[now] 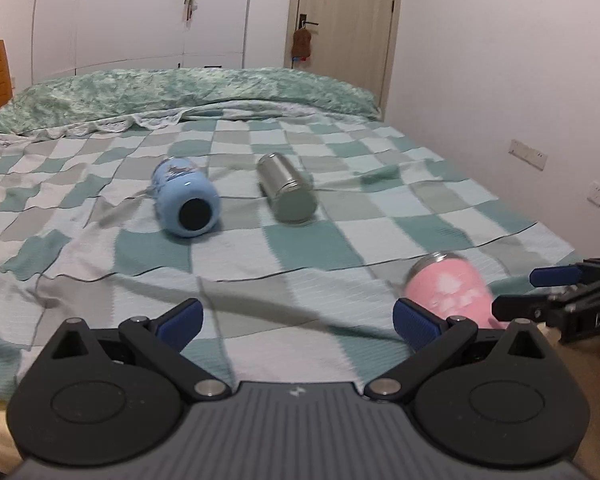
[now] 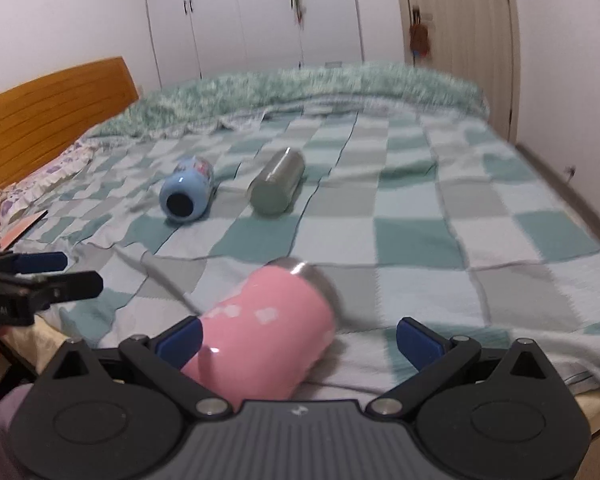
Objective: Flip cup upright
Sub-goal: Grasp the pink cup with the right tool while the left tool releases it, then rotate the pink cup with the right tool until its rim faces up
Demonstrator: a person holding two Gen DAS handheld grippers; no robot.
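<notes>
Underneath everything lies a bed covered by a checked blanket in teal, grey and pale squares, wrinkled in long folds. A mottled green quilt is bunched along the far side. Behind it stand white wardrobe doors with dark handles, and to their right a pale door with something brown hanging from its handle. A wooden headboard shows in the right wrist view, and wall sockets sit on the right-hand wall.

Three cups lie on their sides on the blanket. The blue cup and the steel cup rest near each other in the middle of the bed, their bases turned toward the cameras. The pink cup lies close to the near edge, well apart from those two, tilted with its metal rim pointing away.

The left gripper has its blue-padded fingers spread wide, with only blanket between them; the pink cup sits just beyond its right finger. The right gripper is likewise spread wide. The pink cup lies between its fingers, against or just beside the left pad, while the right pad stands clear of it. Whether the left pad truly touches the cup is hard to tell through the blur.
</notes>
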